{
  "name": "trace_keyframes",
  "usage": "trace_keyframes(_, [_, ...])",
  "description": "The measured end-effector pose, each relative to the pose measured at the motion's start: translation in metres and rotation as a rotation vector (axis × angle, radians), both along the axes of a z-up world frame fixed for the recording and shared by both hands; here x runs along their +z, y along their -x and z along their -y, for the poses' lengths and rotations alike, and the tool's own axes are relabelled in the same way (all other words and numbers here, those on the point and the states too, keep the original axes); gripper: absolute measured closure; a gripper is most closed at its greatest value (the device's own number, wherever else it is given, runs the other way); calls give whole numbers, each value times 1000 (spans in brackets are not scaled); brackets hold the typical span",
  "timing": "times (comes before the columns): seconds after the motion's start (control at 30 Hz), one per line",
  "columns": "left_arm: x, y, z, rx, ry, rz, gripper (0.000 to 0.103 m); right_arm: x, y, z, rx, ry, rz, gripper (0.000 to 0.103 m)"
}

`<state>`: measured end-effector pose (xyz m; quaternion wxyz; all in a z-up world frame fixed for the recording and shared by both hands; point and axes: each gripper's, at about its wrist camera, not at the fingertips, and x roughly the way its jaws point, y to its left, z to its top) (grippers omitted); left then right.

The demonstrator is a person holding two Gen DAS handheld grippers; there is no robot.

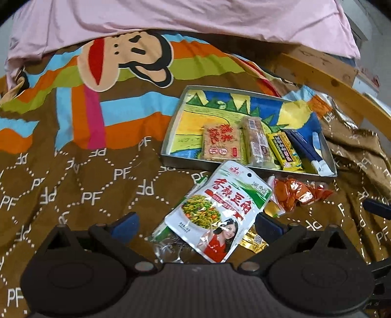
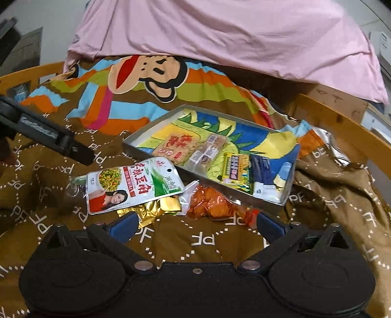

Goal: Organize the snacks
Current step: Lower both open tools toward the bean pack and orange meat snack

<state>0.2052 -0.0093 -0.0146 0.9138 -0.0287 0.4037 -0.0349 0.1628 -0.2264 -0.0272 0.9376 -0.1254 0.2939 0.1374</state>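
Note:
A metal tray with a cartoon-print bottom lies on the bedspread. It holds an orange cracker pack, a beige pack, a yellow bar and a blue pack. In front of it lie a white-green pouch, a gold packet and an orange packet. My left gripper is open, with the pouch lying between its blue pads. My right gripper is open just short of the orange packet and gold packet, holding nothing.
A brown patterned bedspread covers the surface, with a pink cloth heaped at the far side. A wooden rail curves along the right, with a cardboard box behind it. The left gripper's black body reaches in from the left.

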Motion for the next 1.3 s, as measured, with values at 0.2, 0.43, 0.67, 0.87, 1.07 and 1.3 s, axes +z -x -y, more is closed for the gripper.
trace_keyframes(0.2, [-6, -14, 7, -12, -3, 7, 1, -3, -7, -5, 4, -8, -2, 1])
trace_keyframes(0.43, [-24, -31, -3, -3, 55, -29, 1, -9, -17, -6, -5, 33, -9, 1])
trace_keyframes(0.67, [-37, -42, -1, -22, 26, -25, 0, -21, -32, -2, -20, 40, -68, 1])
trace_keyframes(0.87, [-51, -51, -4, -25, 41, -33, 1, -32, -51, -1, -26, 56, -99, 1])
trace_keyframes(1.07, [-59, -56, -7, -40, 45, -13, 0, -35, -69, 0, -11, 10, -97, 1])
trace_keyframes(1.3, [-60, -58, -1, -96, 26, 19, 0, -46, -96, -5, 30, 1, -157, 2])
